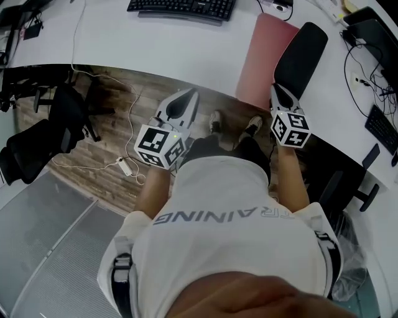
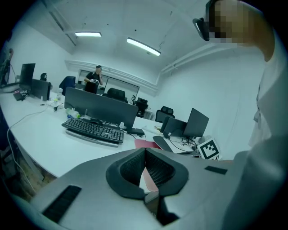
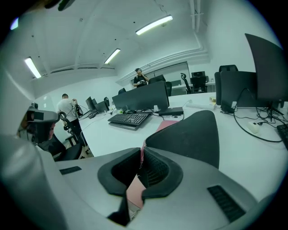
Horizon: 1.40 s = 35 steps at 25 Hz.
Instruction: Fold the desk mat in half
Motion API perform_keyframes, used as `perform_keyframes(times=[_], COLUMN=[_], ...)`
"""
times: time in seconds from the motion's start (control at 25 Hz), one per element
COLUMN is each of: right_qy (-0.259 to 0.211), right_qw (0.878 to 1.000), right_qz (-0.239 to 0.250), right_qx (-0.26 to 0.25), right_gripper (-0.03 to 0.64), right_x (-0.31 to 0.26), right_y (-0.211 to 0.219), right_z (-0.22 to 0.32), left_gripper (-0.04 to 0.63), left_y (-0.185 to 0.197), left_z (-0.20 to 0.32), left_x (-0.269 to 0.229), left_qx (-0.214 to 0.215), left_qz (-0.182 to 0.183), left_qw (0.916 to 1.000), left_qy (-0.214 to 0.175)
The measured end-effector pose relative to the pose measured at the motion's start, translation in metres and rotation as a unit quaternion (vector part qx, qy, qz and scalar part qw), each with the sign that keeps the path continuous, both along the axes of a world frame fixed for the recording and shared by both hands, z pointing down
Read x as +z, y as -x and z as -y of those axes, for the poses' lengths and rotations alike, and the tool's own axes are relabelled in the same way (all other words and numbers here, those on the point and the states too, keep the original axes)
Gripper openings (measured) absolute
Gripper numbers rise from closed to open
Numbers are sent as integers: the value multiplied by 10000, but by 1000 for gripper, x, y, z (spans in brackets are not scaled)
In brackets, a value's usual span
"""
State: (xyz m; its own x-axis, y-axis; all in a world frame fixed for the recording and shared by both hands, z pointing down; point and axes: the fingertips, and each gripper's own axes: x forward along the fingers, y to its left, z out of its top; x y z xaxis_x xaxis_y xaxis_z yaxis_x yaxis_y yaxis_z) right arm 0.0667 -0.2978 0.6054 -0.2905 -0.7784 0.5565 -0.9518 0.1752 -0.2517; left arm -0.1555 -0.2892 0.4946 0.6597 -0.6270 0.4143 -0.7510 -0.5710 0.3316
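desk mat (image 1: 264, 59) | right gripper (image 3: 139, 155) clamped on edge | left gripper (image 2: 145, 152) closed, empty

In my head view the keyboard (image 1: 181, 7) runs off the top edge. The desk mat's (image 1: 264, 59) near corner disappears between the right gripper's (image 1: 275, 88) jaws. I can't tell what the pink patch is below the left gripper's (image 2: 145, 152) closed tips.

White desk (image 1: 186, 49): 1 keyboard (image 1: 181, 7), 1 desk mat (image 1: 264, 59) (pink and black), cable (image 1: 76, 34).
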Motion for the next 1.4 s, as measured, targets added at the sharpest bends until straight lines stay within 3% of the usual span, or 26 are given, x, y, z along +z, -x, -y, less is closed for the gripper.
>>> perform_keyframes(times=[0.32, 0.76, 1.04, 1.4], right_qy=[481, 1081, 1384, 1529], right_qw=[9965, 9836, 9750, 9722], right_qz=[100, 108, -239, -205], right_qx=[-676, -1437, -1720, -1761], right_gripper=[41, 41, 44, 49], right_x=[28, 61, 88, 98], right_y=[53, 109, 117, 123], right_z=[4, -4, -7, -6], left_gripper=[28, 28, 28, 28], left_y=[43, 78, 87, 91], left_z=[-8, -15, -11, -3], left_x=[5, 9, 15, 19], left_qx=[-495, -793, -814, -823], left_qz=[-4, 10, 3, -19], left_qw=[9988, 9968, 9965, 9964], left_qy=[53, 111, 167, 197])
